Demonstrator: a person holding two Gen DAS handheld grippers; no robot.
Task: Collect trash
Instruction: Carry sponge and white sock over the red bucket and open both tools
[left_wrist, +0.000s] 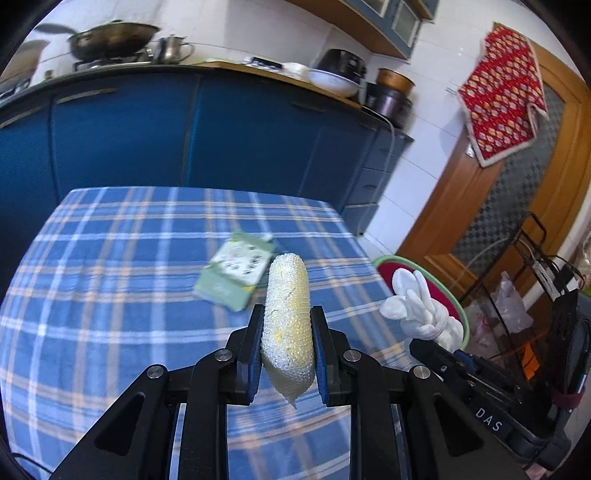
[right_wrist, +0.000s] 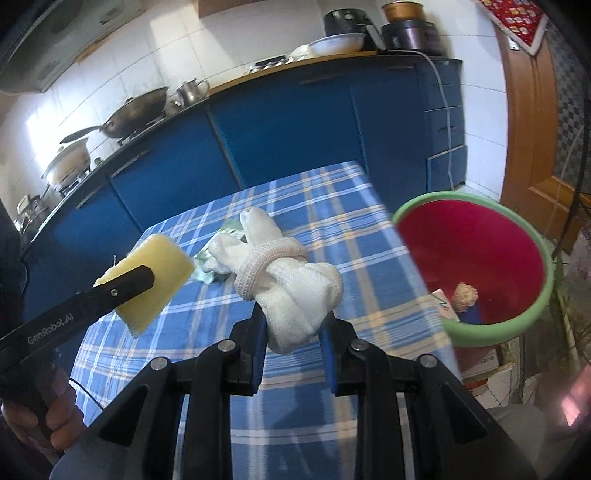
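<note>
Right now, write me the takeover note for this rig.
Left gripper: shut on the yellow sponge, held above the table.
Right gripper: shut on the knotted white glove, near the table's bin-side edge.
Done: a crumpled wad and other scraps lie in the red bin.
Left: bin both held items, then the green carton on the cloth.
</note>
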